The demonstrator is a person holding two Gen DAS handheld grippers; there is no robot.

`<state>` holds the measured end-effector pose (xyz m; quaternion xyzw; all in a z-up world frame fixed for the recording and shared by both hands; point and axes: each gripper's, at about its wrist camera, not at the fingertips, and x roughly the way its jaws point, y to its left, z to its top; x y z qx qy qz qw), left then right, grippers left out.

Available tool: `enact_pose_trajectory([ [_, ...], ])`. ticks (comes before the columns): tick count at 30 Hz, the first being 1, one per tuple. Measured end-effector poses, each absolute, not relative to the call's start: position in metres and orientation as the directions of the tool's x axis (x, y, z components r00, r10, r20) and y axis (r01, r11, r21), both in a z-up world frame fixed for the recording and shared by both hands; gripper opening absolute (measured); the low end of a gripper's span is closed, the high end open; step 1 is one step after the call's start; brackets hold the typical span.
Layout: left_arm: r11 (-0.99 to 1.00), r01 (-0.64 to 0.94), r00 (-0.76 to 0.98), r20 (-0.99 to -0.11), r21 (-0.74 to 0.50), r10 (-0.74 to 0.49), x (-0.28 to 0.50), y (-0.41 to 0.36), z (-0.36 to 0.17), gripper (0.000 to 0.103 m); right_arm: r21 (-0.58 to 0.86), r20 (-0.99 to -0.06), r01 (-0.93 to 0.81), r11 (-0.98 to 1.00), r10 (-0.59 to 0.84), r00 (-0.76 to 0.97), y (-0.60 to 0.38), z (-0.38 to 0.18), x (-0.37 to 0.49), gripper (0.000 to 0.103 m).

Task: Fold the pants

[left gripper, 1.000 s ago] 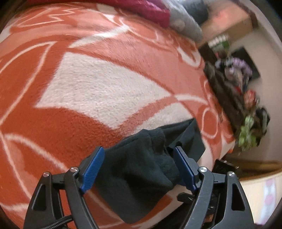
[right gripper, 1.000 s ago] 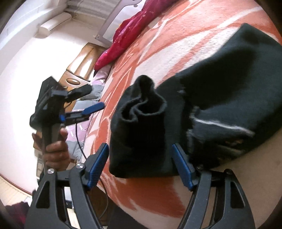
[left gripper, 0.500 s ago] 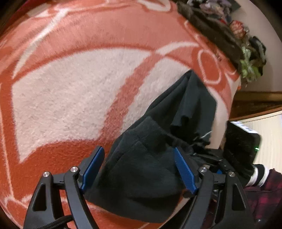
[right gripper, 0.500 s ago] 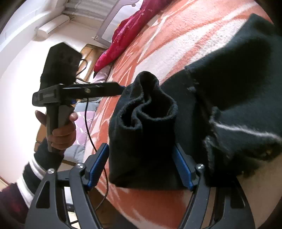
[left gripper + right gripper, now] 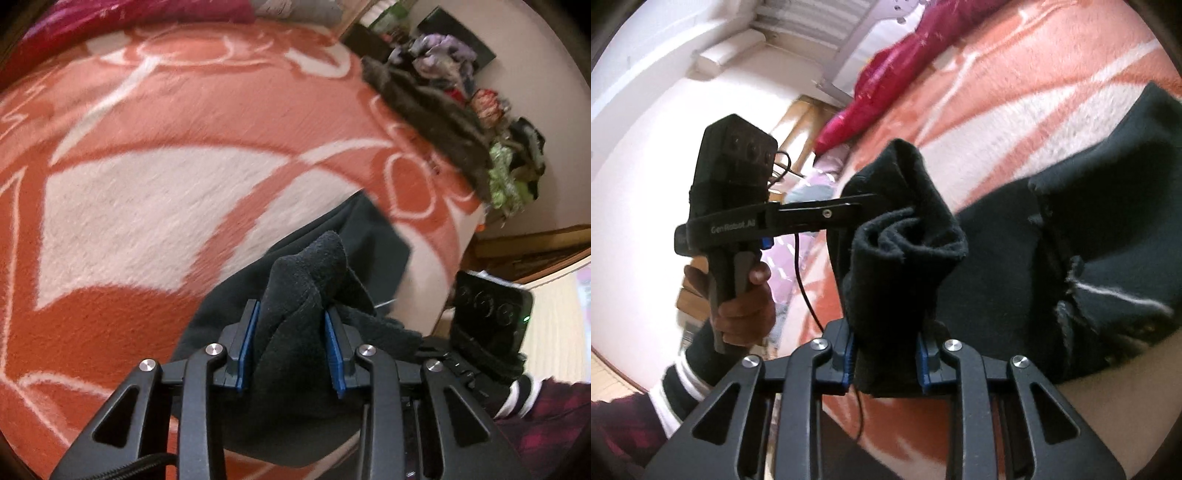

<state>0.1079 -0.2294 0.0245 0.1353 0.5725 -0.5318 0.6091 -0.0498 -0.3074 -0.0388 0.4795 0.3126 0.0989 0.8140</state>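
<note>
Dark fleece pants [image 5: 373, 243] lie bunched at the near edge of an orange and white blanket [image 5: 147, 192]. My left gripper [image 5: 291, 350] is shut on a bunched fold of the pants, which stands up between the blue pads. My right gripper [image 5: 886, 354] is shut on another bunched end of the pants [image 5: 1089, 229]; the rest spreads to the right on the blanket [image 5: 1034, 74]. The left gripper [image 5: 864, 206] also shows in the right wrist view, reaching into the cloth from the left.
A pile of clothes [image 5: 461, 103] sits past the blanket's far right edge. A magenta cover [image 5: 886, 74] lies at the head of the bed. The right gripper's body [image 5: 487, 317] is close at the right in the left wrist view.
Both grippers have gone from open around the pants to shut on bunched cloth. The left gripper has moved in close to the right one.
</note>
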Motion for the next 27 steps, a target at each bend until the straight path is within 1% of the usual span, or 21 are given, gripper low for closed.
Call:
enact_pose_trajectory([
  [5,0.363,0.812,-0.235,-0.825,-0.457,-0.513,0.085,-0.282,0.038,0.034,0.851,-0.374,0.154,0.502,0.373,0.849,-0.342,-0.022,-0.091,0.028],
  [8,0.354,0.803,-0.267,-0.820,-0.479,-0.506,0.071,-0.325,0.033,0.034,0.847,-0.379,0.195,0.494,0.305,0.874,-0.366,-0.021,-0.115,0.028],
  [11,0.358,0.807,-0.276,-0.837,-0.469,-0.474,0.055,-0.370,0.018,0.035,0.851,-0.380,0.239,0.468,0.235,0.895,-0.397,-0.026,-0.143,0.028],
  [14,0.399,0.812,-0.256,-0.874,-0.426,-0.413,0.042,-0.410,-0.009,0.036,0.845,-0.396,0.280,0.456,0.181,0.900,-0.419,-0.035,-0.160,0.028],
  [16,0.461,0.799,-0.231,-0.906,-0.385,-0.356,0.041,-0.425,-0.035,0.039,0.819,-0.448,0.339,0.463,0.146,0.882,-0.431,-0.046,-0.163,0.028],
  [17,0.486,0.790,-0.226,-0.915,-0.373,-0.335,0.041,-0.430,-0.044,0.040,0.802,-0.492,0.383,0.460,0.142,0.859,-0.437,-0.059,-0.164,0.029],
  [18,0.511,0.777,-0.221,-0.919,-0.368,-0.326,0.041,-0.432,-0.050,0.046,0.799,-0.518,0.408,0.442,0.162,0.840,-0.439,-0.072,-0.163,0.028],
  [19,0.529,0.760,-0.221,-0.916,-0.377,-0.335,0.043,-0.432,-0.052,0.048,0.812,-0.516,0.412,0.414,0.177,0.838,-0.440,-0.082,-0.163,0.028],
  [21,0.543,0.740,-0.225,-0.907,-0.397,-0.356,0.044,-0.429,-0.045,0.048,0.838,-0.479,0.382,0.389,0.192,0.856,-0.444,-0.084,-0.171,0.028],
  [23,0.563,0.718,-0.215,-0.900,-0.409,-0.380,0.049,-0.420,-0.030,0.048,0.836,-0.477,0.370,0.406,0.205,0.854,-0.444,-0.077,-0.172,0.031],
  [24,0.569,0.706,-0.203,-0.890,-0.423,-0.409,0.054,-0.412,-0.019,0.050,0.837,-0.477,0.365,0.409,0.214,0.853,-0.446,-0.075,-0.177,0.034],
  [26,0.581,0.682,-0.177,-0.871,-0.444,-0.458,0.063,-0.394,0.000,0.057,0.838,-0.475,0.359,0.412,0.223,0.851,-0.450,-0.070,-0.185,0.035],
  [27,0.587,0.667,-0.162,-0.858,-0.459,-0.488,0.067,-0.383,0.009,0.065,0.836,-0.475,0.360,0.415,0.217,0.853,-0.452,-0.067,-0.192,0.040],
])
